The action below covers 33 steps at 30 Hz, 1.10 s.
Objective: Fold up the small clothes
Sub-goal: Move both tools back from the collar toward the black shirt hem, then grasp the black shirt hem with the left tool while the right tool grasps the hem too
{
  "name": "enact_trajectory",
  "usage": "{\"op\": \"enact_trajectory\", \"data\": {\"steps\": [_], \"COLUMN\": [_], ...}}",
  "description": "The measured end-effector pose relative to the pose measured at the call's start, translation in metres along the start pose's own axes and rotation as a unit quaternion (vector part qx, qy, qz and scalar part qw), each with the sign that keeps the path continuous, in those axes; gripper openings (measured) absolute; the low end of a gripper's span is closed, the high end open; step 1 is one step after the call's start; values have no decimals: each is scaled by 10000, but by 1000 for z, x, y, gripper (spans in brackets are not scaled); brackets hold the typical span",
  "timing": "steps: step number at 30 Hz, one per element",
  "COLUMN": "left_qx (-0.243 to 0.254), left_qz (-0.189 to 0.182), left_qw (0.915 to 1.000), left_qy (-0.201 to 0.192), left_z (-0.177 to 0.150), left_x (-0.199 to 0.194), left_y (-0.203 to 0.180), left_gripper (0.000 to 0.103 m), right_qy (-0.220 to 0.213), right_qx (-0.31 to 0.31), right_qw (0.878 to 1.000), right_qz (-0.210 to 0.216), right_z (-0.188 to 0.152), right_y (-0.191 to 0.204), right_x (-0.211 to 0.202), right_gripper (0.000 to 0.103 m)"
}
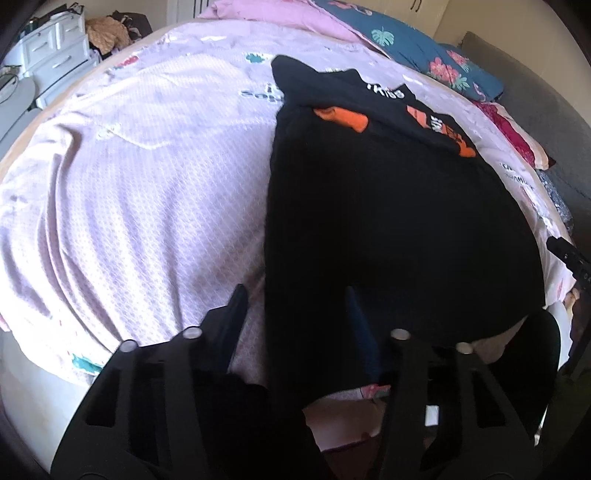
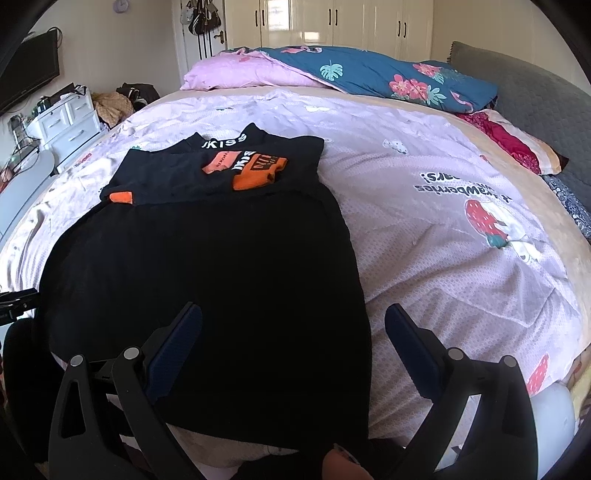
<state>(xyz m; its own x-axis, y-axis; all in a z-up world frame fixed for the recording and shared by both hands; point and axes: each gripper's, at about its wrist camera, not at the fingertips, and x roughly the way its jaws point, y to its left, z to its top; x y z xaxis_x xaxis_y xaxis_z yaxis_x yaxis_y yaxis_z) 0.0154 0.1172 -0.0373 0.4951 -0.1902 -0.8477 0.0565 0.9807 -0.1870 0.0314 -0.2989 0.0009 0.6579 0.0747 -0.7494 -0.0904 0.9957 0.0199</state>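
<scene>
I'm standing at the foot of the bed (image 2: 424, 229), which is wearing a pale lilac quilted cover with strawberry prints and some upside-down lettering over at 3 o'clock in the right wrist view. The black garment (image 2: 221, 280) is lying flat on that cover, hem towards me, with orange patches and white lettering showing on the folded part up at 12 o'clock.

My right tongs (image 2: 293, 332) are sitting released and wide, one finger over the black cloth and the other over the bare cover, straddling the garment's right edge near the hem without pinching anything.

My left tongs (image 1: 295, 306) are straddling the garment's left edge near the hem. Cloth is lying between the fingers, but it's all so dark down there that I can't tell whether the pads are actually biting on it.

Room-wise: a rolled-up teal duvet (image 2: 388, 77) with flowers and leaves is bunched along the far side at 12 to 1 o'clock, with a pink one beside it. Cream wardrobes (image 2: 332, 26) are lining the back wall, a white drawer unit (image 2: 66, 122) is sitting at 9 o'clock, and a grey padded headboard (image 2: 535, 103) is running along at 2 o'clock.
</scene>
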Motion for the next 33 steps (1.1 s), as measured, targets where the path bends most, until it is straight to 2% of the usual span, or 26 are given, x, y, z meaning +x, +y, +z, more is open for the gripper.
{"op": "enact_trajectory", "data": {"steps": [6,13,20,24,25,26,28,29,31,32,33], "left_qx": [-43,22,7,-10,-33,-64,-120,-160,-221,-269,-313], "left_qz": [-80,-109,-155,-171,-182,-201,-247,-268,-301,-329,-346], "left_qw": [9997,9996,9996,9997,9996,9996,9995,9994,9993,9991,9989], "left_qy": [207,245,229,198,190,168,137,127,94,78,75], "left_z": [-8,-13,-16,-16,-16,-16,-16,-17,-17,-17,-17], "left_x": [8,15,20,20,19,19,17,17,15,13,13], "left_y": [-1,-8,-6,-5,-4,-3,0,2,5,7,8], "left_gripper": [42,47,47,46,45,44,37,36,27,25,22], "right_qy": [107,301,589,727,790,845,935,946,906,875,841], "right_qx": [56,307,528,440,366,293,214,175,98,56,9], "right_qw": [9999,9990,9966,9960,9957,9954,9948,9949,9953,9954,9957], "right_qz": [32,112,236,293,310,342,347,309,317,385,379], "right_z": [-11,-30,-48,-57,-60,-61,-65,-67,-68,-68,-68], "right_y": [-6,-26,-48,-49,-47,-45,-42,-41,-39,-38,-37], "right_x": [-1,-1,3,6,8,10,15,16,14,12,9], "right_gripper": [99,99,98,97,93,81,76,70,52,36,28]}}
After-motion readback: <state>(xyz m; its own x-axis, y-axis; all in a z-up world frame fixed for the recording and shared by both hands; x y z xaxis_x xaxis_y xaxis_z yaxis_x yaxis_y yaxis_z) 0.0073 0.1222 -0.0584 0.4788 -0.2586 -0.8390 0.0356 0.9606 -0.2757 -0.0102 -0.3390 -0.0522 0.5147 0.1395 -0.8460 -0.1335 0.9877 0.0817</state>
